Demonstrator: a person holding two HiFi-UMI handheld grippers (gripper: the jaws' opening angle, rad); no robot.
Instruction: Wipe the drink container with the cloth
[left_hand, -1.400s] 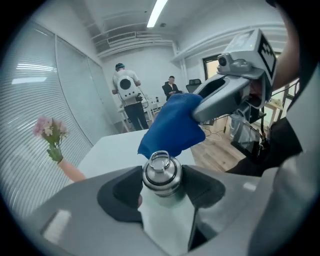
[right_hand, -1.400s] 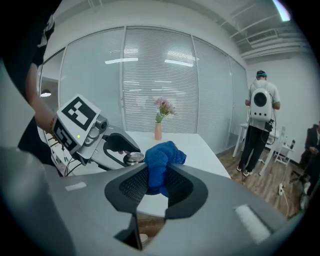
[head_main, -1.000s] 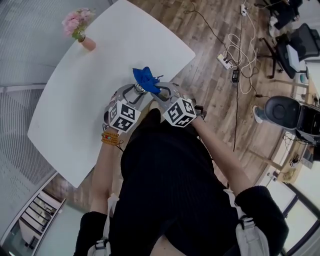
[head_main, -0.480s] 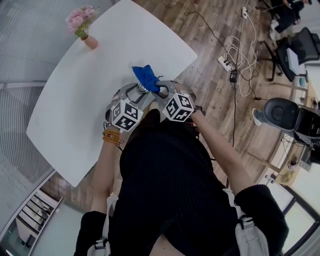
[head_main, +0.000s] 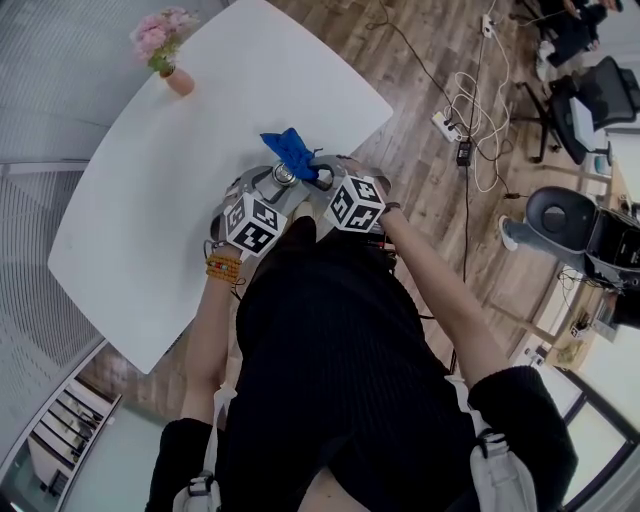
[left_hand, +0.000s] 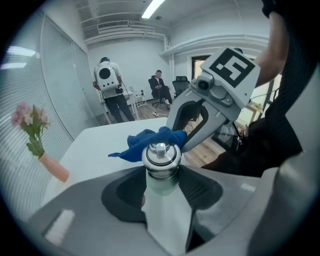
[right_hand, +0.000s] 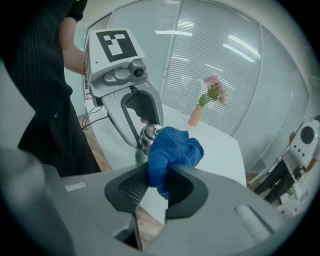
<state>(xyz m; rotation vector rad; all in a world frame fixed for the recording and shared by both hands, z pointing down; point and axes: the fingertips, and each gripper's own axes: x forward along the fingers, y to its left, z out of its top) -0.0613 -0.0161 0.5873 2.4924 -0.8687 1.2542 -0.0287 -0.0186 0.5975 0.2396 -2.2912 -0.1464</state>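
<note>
My left gripper is shut on the drink container, a pale bottle with a shiny steel cap, held upright over the near edge of the white table. My right gripper is shut on a blue cloth, which presses against the bottle's cap from the far side. In the head view the cloth bunches just beyond the cap, between the left gripper and the right gripper. The bottle's lower body is hidden by the jaws.
A pink vase with pink flowers stands at the table's far left corner. Cables and a power strip lie on the wooden floor to the right, with office chairs beyond. People stand and sit at the back of the room.
Both grippers have shifted slightly away from the body, and the cloth has slid a little to the left over the cap. Grips are unchanged.
</note>
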